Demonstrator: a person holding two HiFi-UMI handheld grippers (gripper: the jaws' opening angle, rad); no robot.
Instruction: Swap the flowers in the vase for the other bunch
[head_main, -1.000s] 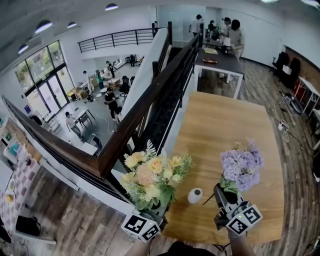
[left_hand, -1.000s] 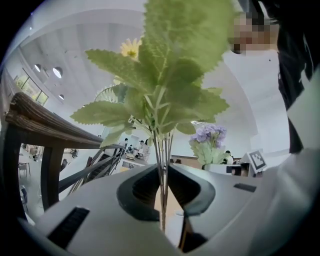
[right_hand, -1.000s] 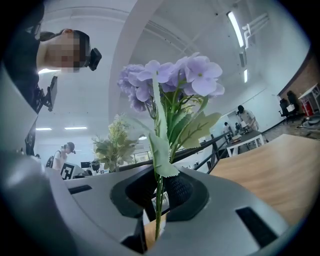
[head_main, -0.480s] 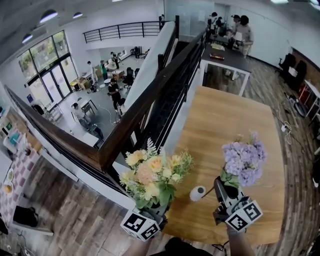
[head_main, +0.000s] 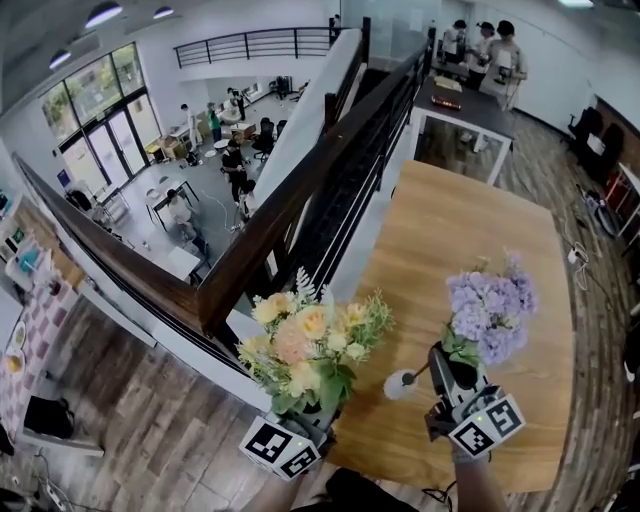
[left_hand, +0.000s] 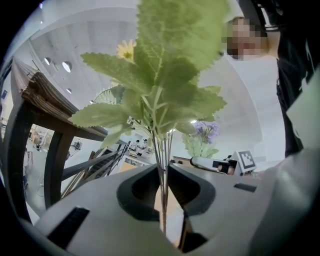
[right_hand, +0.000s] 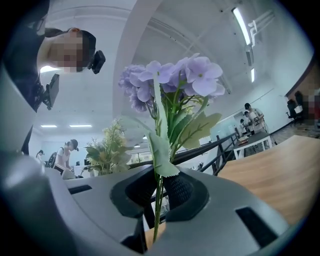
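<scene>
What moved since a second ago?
The right claw slid the purple flowers slightly toward the white vase; their stem tip now looks near its mouth. Nothing was grabbed or dropped: the left claw keeps the yellow bunch, hardly moved.

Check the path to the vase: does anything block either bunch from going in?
Nothing visible does. The white vase stands flowerless on the wooden table. The left gripper holds the yellow bunch to its left, the right gripper the purple bunch to its right; only bare tabletop surrounds it.
</scene>
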